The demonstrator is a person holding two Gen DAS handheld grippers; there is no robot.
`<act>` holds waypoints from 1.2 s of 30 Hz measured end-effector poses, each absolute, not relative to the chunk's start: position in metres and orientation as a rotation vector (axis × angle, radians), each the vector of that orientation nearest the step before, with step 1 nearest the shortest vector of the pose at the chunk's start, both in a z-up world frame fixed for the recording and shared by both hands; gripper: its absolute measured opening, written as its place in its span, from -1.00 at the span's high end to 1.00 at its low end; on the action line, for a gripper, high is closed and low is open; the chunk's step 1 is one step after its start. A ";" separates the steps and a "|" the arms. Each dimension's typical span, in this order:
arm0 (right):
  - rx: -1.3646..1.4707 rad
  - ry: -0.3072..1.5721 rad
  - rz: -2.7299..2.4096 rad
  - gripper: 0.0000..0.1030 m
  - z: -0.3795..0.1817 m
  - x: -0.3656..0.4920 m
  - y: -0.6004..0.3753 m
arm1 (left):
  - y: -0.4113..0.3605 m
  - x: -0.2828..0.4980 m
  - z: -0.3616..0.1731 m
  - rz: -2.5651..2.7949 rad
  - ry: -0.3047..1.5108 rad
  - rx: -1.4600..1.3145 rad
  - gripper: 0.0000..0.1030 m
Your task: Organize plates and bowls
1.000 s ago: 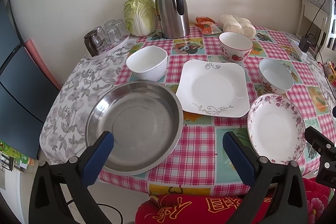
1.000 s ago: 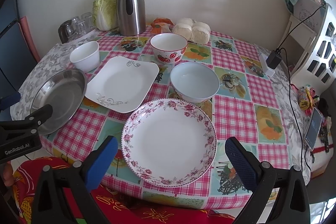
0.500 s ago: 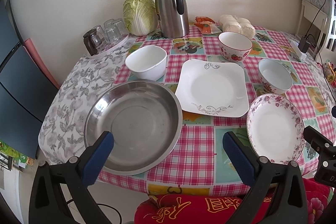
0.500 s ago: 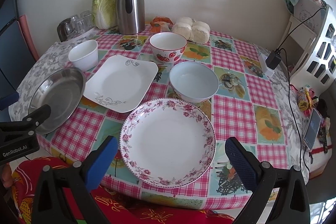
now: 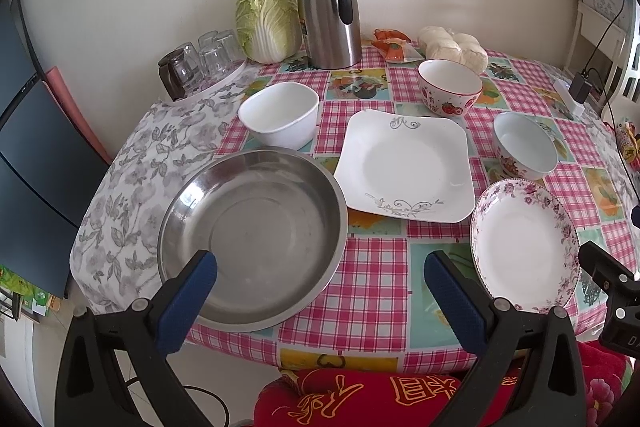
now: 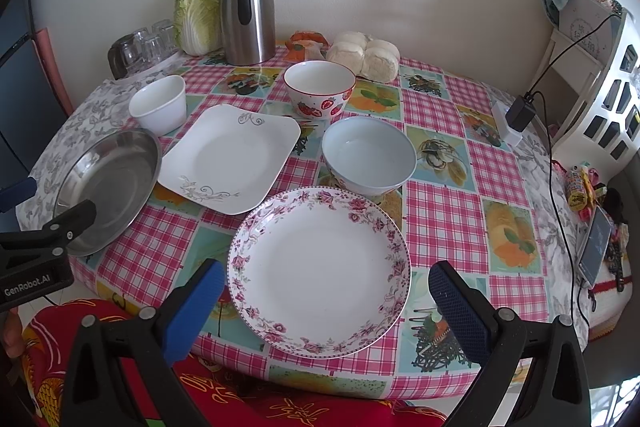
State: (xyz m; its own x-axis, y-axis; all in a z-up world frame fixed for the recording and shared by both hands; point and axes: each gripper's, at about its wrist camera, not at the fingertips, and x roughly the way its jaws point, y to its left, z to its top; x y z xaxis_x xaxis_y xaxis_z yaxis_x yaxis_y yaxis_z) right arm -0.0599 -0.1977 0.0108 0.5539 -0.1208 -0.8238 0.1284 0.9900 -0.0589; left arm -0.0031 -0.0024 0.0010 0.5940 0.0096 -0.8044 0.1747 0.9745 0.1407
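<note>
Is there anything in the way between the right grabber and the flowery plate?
No, nothing visible is in the way. The right gripper is open, its jaws on either side of the flowery plate at the near table edge. The pale blue bowl sits behind the plate, beyond it.

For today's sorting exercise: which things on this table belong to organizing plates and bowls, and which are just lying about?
Belong to the job:
steel basin
square white plate
floral round plate
white bowl
strawberry bowl
pale blue bowl

Just lying about:
thermos jug
napa cabbage
glasses
steamed buns
phone
</note>
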 end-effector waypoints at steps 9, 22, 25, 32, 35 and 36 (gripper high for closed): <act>0.007 0.974 -0.150 -1.00 0.010 -0.060 -0.199 | 0.000 -0.003 0.002 -0.094 0.925 0.216 -1.00; 0.001 0.976 -0.153 -1.00 0.010 -0.059 -0.199 | 0.003 -0.004 0.004 -0.096 0.920 0.198 -1.00; -0.002 0.979 -0.154 -1.00 0.010 -0.058 -0.198 | 0.004 -0.004 0.004 -0.097 0.920 0.196 -1.00; -0.016 0.988 -0.154 -1.00 0.010 -0.052 -0.198 | 0.009 0.001 0.006 -0.132 0.944 0.160 -1.00; -0.029 0.984 -0.167 -1.00 0.015 -0.045 -0.200 | 0.014 0.010 0.014 -0.132 0.925 0.131 -1.00; -0.030 0.979 -0.168 -1.00 0.017 -0.043 -0.201 | 0.016 0.013 0.017 -0.127 0.919 0.121 -1.00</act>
